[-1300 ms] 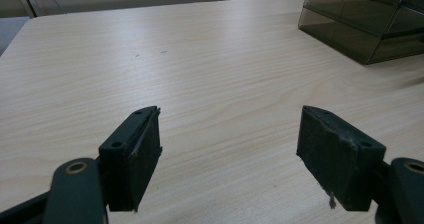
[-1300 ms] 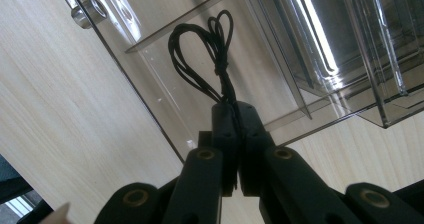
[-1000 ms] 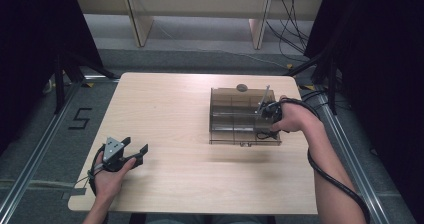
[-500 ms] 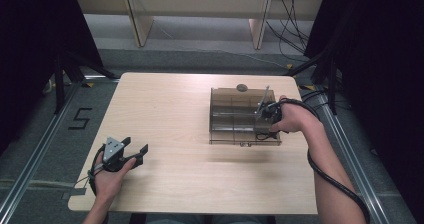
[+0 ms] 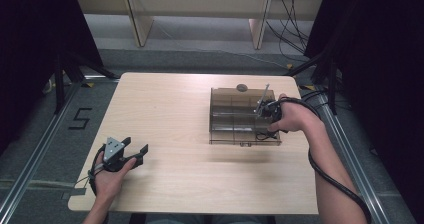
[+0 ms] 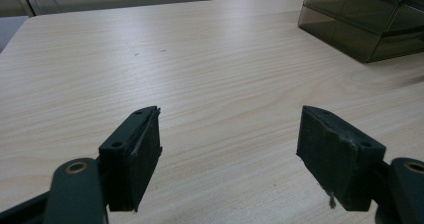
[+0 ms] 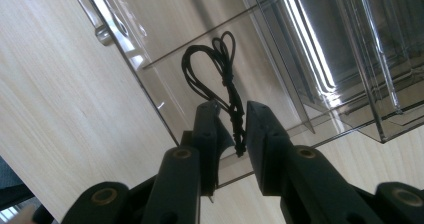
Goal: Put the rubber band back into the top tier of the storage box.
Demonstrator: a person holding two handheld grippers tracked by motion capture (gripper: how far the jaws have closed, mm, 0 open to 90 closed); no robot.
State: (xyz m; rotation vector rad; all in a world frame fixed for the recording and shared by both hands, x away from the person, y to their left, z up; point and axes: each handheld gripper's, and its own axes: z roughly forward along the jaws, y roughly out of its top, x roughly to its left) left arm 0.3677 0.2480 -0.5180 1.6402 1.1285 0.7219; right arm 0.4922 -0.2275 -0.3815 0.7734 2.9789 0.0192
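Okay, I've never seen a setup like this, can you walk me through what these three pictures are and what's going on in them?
No robot here: a person at a wooden table holds a hand-operated gripper in each hand, each with two black fingers.

The high view looks down from above the person. The other two come from cameras riding on the grippers, looking along their fingers.

On the table sits a clear smoky plastic organizer box with compartments. A small round grey object lies just behind it.

The left gripper rests near the table's front left, open and holding nothing; its view shows bare table between its fingers.

The right gripper is at the box, its fingers nearly closed around a knotted black cord whose loops lie in a compartment.
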